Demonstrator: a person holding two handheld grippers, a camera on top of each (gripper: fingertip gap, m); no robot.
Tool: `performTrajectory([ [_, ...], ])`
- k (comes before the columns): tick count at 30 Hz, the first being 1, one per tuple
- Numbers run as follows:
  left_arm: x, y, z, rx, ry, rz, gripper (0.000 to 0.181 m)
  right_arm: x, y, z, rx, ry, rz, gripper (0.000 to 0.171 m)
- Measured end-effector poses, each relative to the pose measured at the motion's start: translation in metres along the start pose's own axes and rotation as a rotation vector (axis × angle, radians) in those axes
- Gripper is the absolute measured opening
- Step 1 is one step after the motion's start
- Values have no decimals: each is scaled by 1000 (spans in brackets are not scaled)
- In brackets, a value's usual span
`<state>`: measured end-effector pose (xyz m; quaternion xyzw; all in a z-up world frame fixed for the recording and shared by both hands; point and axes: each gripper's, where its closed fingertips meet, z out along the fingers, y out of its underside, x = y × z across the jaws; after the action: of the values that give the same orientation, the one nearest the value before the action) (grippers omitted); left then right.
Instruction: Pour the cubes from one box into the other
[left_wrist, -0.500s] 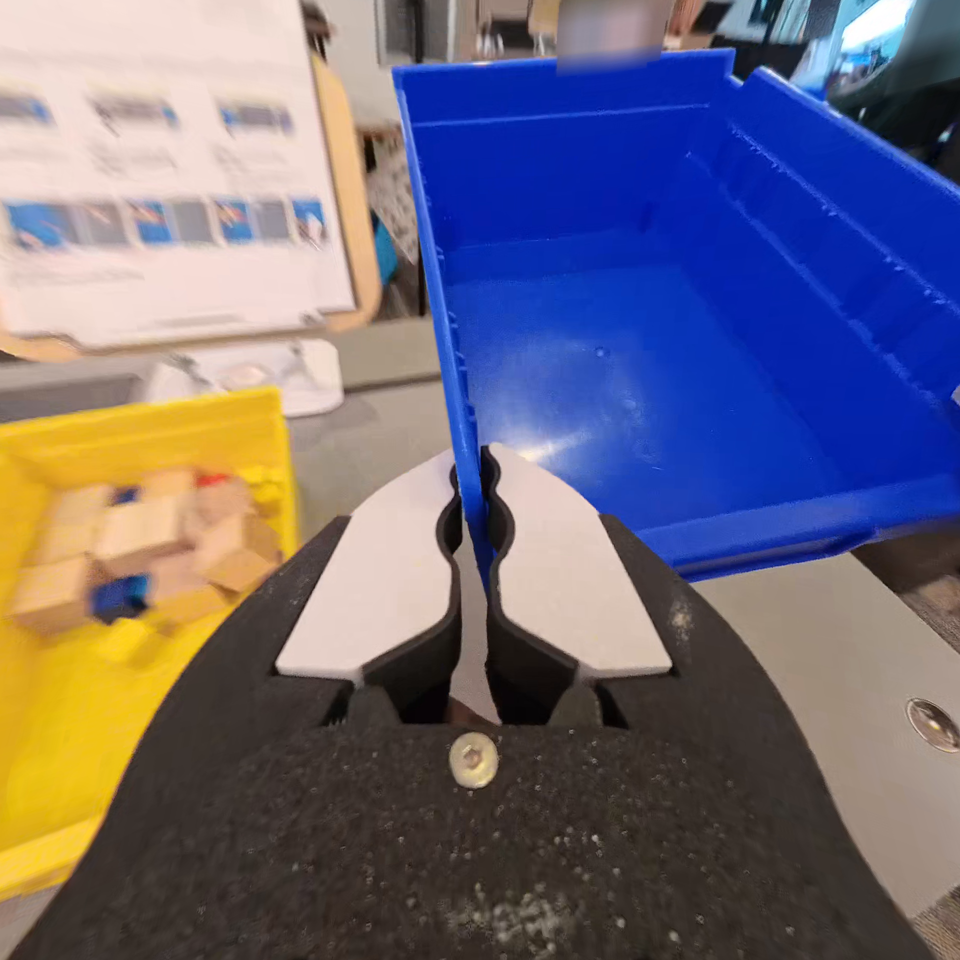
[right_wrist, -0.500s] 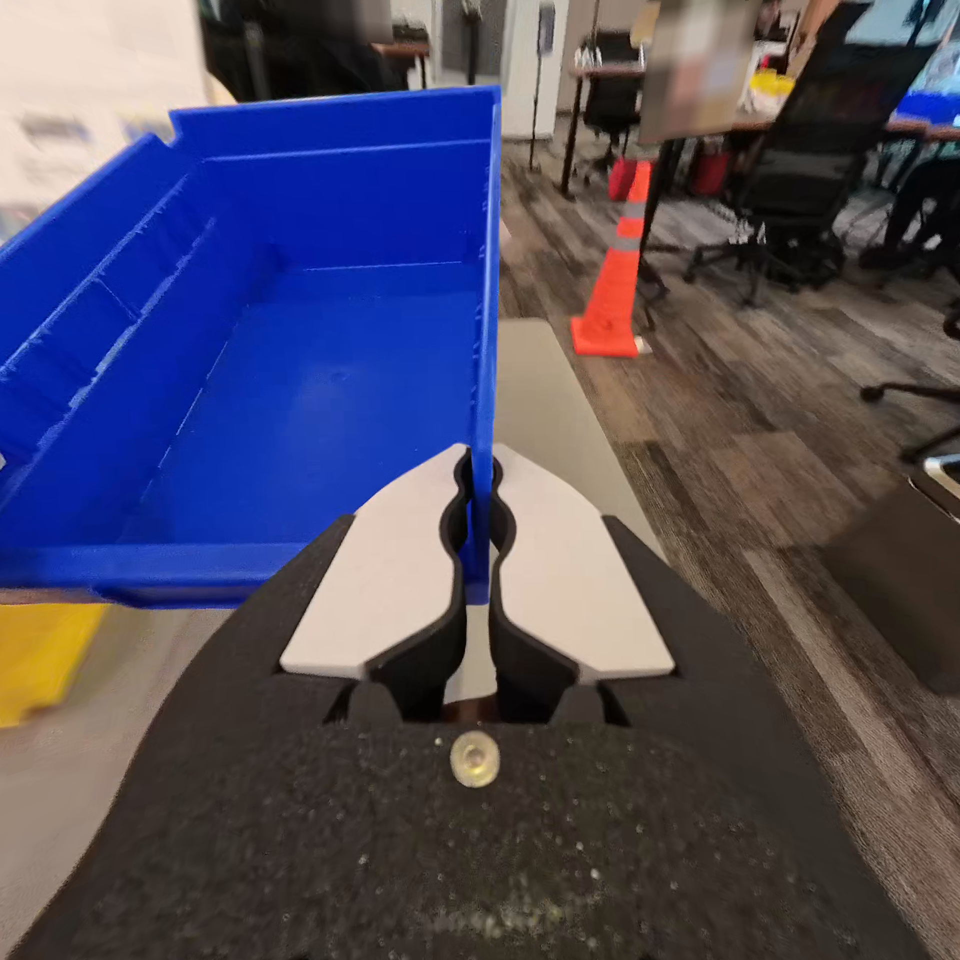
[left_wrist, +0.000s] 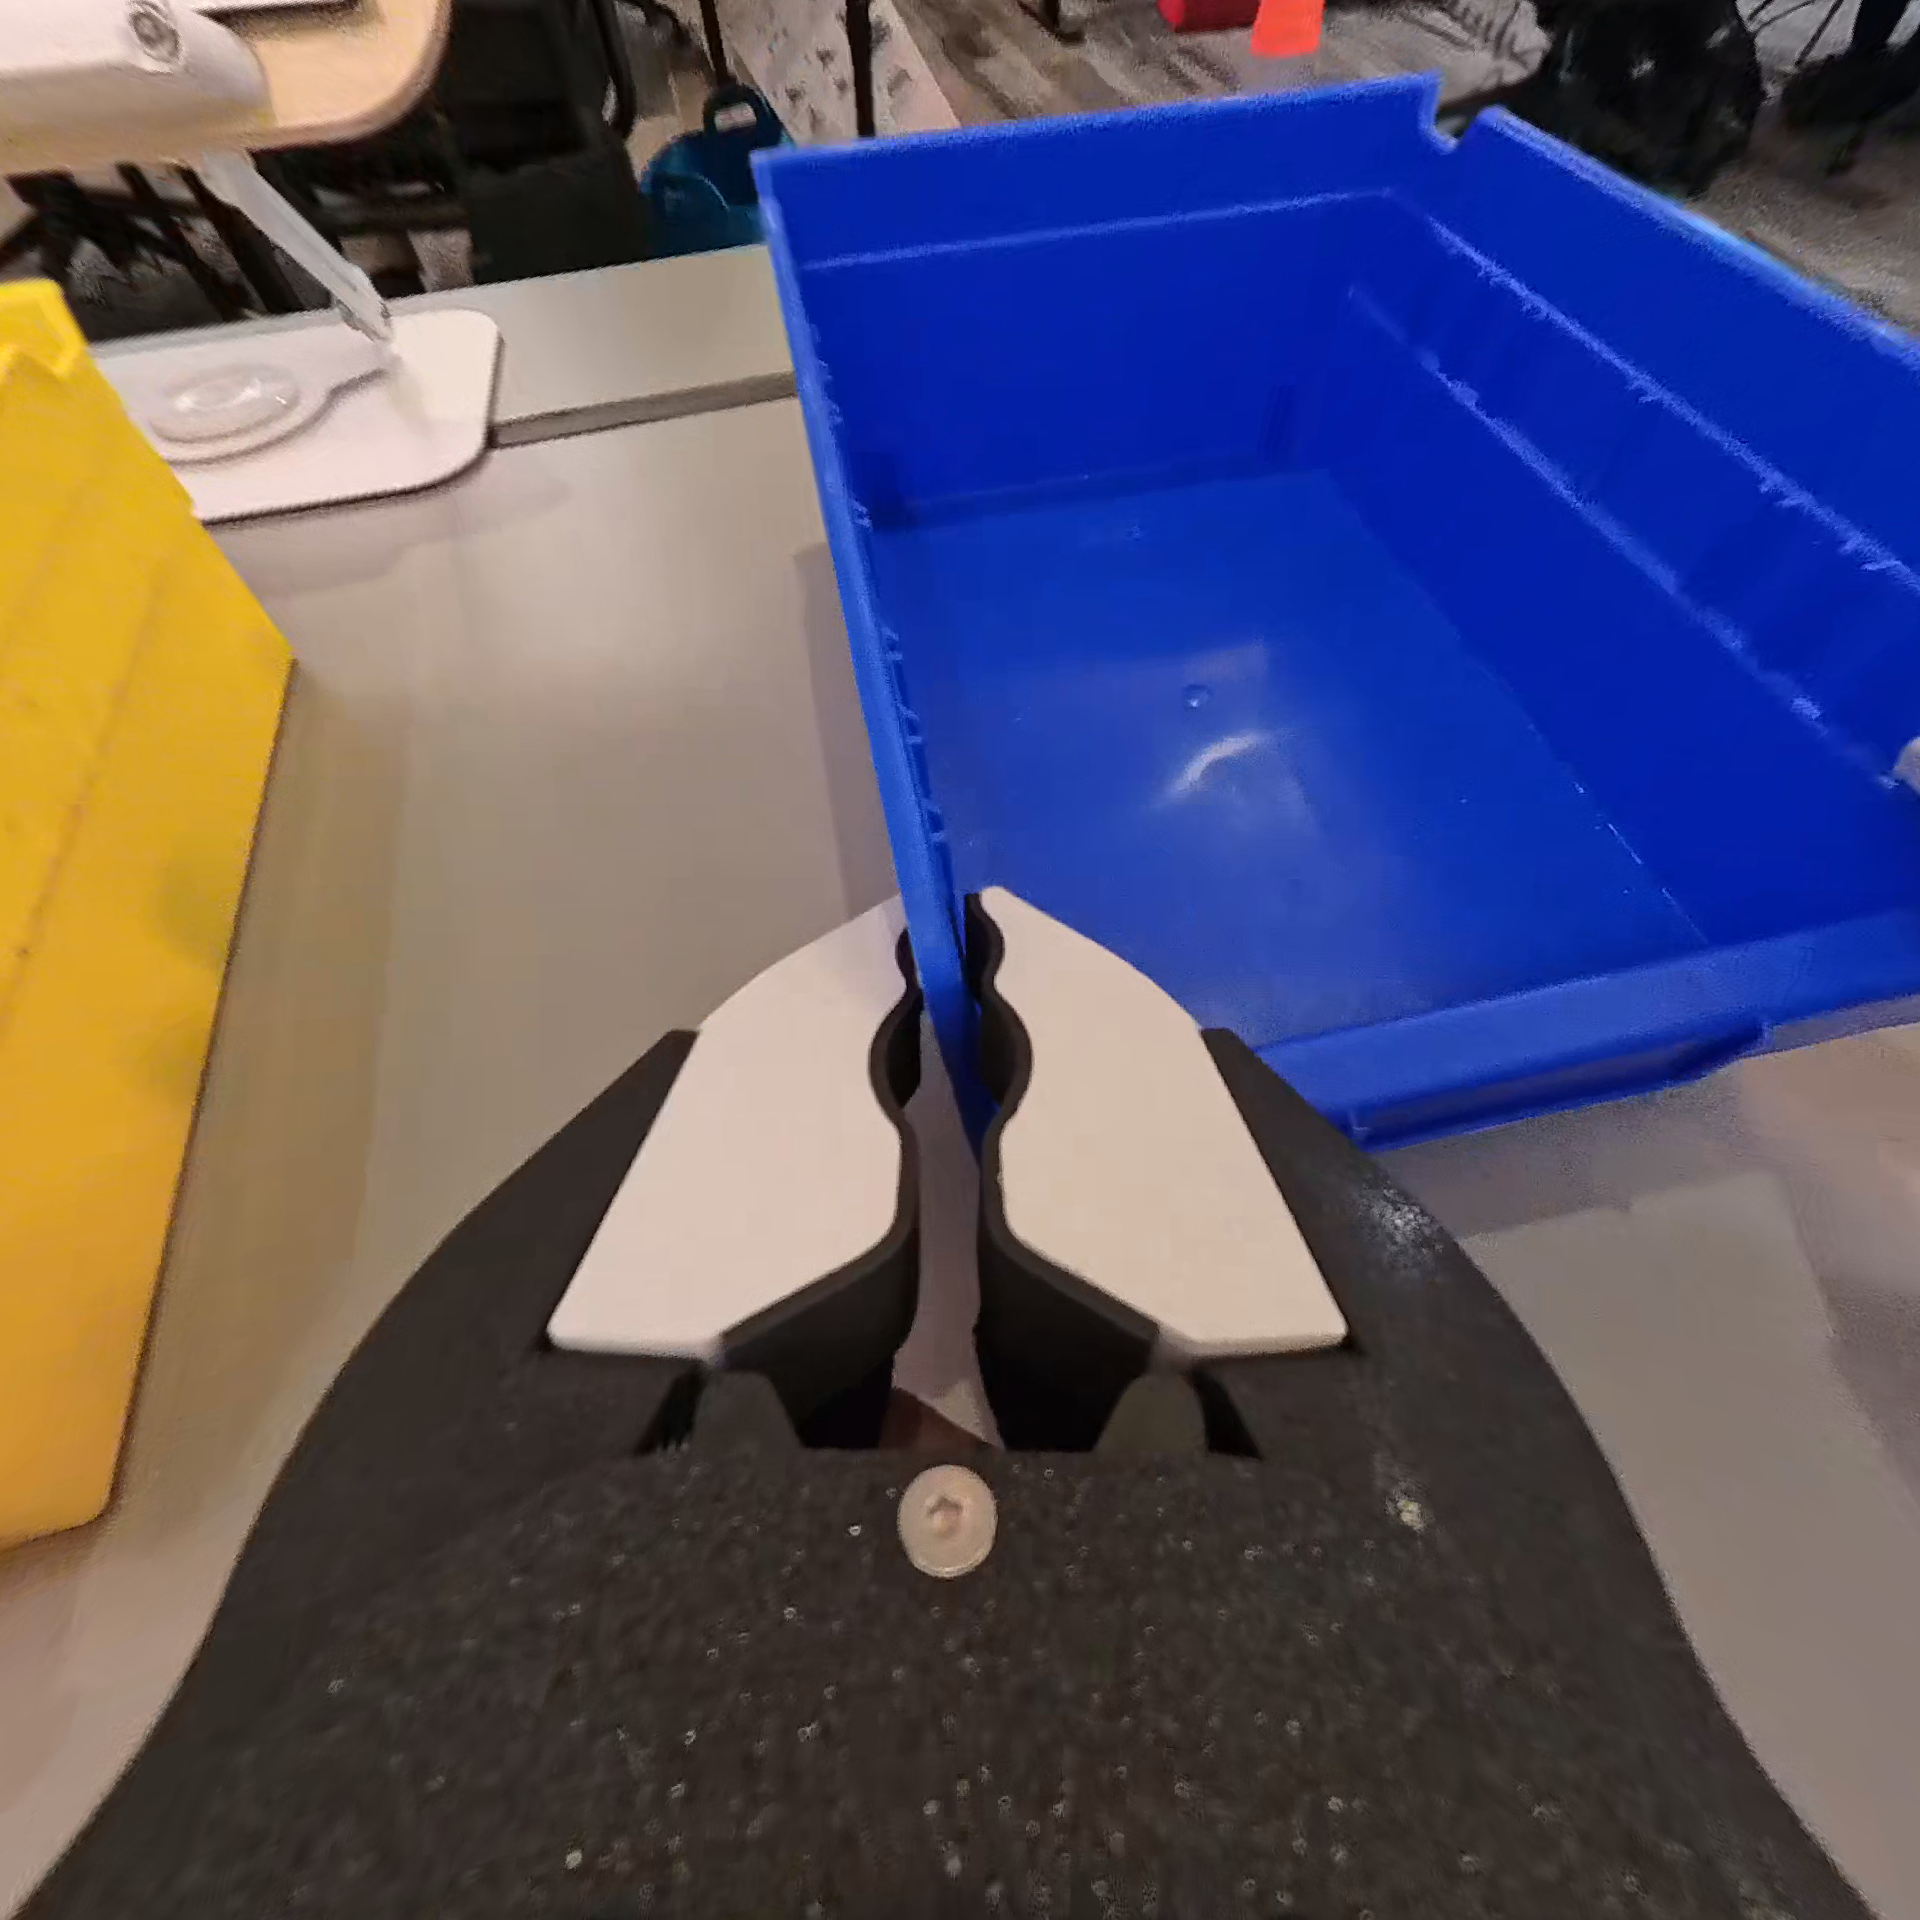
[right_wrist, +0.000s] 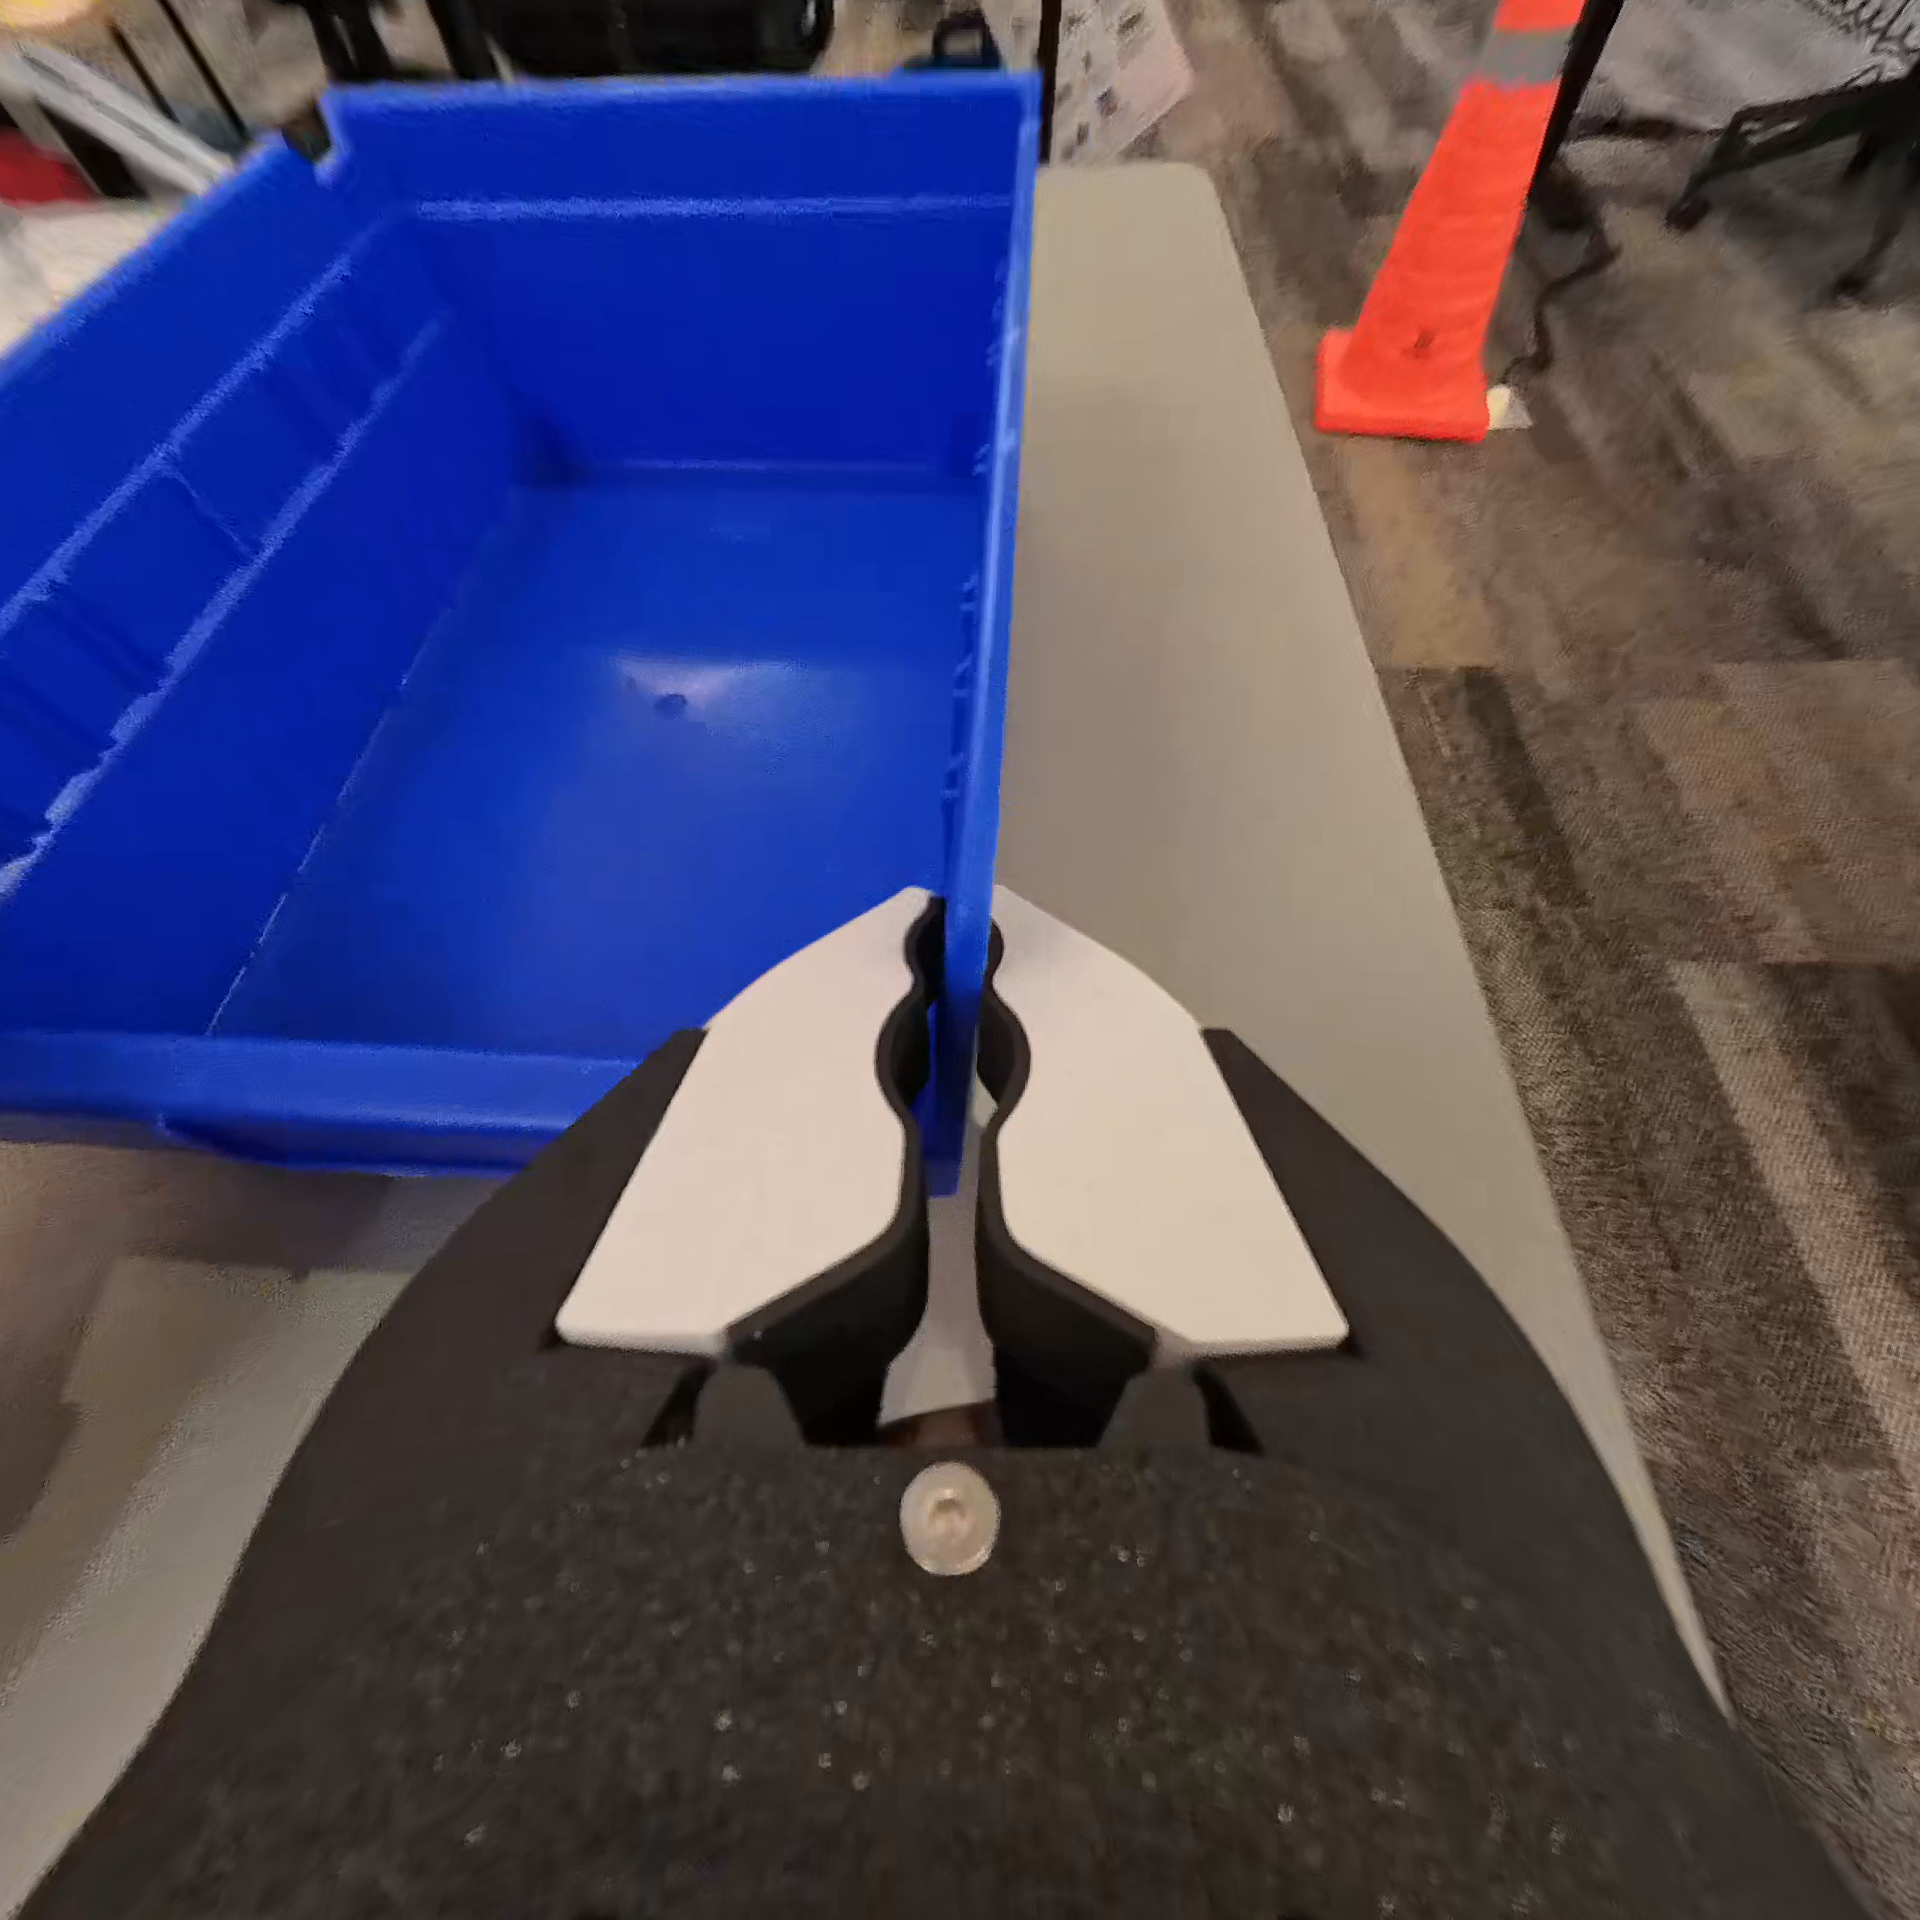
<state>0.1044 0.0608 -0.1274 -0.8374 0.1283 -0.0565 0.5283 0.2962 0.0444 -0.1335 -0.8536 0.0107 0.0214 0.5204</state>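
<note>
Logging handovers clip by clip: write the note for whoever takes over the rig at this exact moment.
Left gripper: shut on the blue box's left wall.
Right gripper: shut on its right wall.
Blue box: empty, low over or on the grey table; contact unclear.
Yellow box: at the left; its inside is out of view, so no cubes visible.
Done: blue box looks emptied.
Left: probably set it down and release.

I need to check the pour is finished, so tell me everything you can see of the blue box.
The blue box is an open-topped, rectangular bin of glossy moulded plastic, ribbed along its long walls, with a notch in a far corner and a lower front lip. It is empty, its floor bare and shiny. It sits level over the grey table. The left tool clamps its left wall and the right tool its right wall. Whether it rests on the table is unclear.
</note>
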Motion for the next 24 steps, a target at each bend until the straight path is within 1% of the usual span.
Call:
performTrajectory([
  [2, 0, 2, -3, -24, 30, -12, 7, -1, -1, 2, 7, 0, 1, 3],
  [3, 1, 3, -8, -48, 68, -28, 15, 1, -2, 0, -12, 23, -28, 8],
  [4, 1, 1, -17, -56, 111, -43, 23, 6, -7, -4, -7, 65, -61, 18],
  [5, -2, -4, -30, -47, 156, -51, 25, 10, -15, -10, 21, 95, -77, 25],
  [6, -7, -10, -45, -28, 206, -56, 27, 11, -25, -17, 57, 107, -71, 26],
  [7, -16, -15, -62, -14, 254, -56, 30, 10, -35, -25, 95, 104, -55, 27],
  [8, -32, -17, -78, -15, 269, -51, 37, 6, -46, -33, 132, 83, -32, 31],
  [10, -80, -23, -105, -4, 239, -68, 40, -18, -67, -48, 190, -32, -1, 41],
  [12, -140, -30, -130, 47, 189, -95, 43, -53, -87, -61, 233, -150, -8, 43],
  [14, -208, -32, -148, 100, 73, -74, 47, -93, -102, -69, 263, -205, -60, 45],
  [17, -308, -14, -159, 103, -160, -2, 54, -170, -107, -66, 256, -248, -155, 54],
  [18, -331, -3, -158, 83, -196, -8, 55, -203, -102, -63, 236, -285, -158, 55],
  [20, -354, 23, -147, 15, -165, -79, 60, -278, -78, -54, 171, -403, -145, 56],
  [22, -355, 42, -133, -6, -77, -157, 61, -340, -40, -41, 100, -469, -154, 57],
  [24, -351, 53, -120, -17, -27, -184, 58, -370, -6, -22, 46, -408, -188, 57],
])
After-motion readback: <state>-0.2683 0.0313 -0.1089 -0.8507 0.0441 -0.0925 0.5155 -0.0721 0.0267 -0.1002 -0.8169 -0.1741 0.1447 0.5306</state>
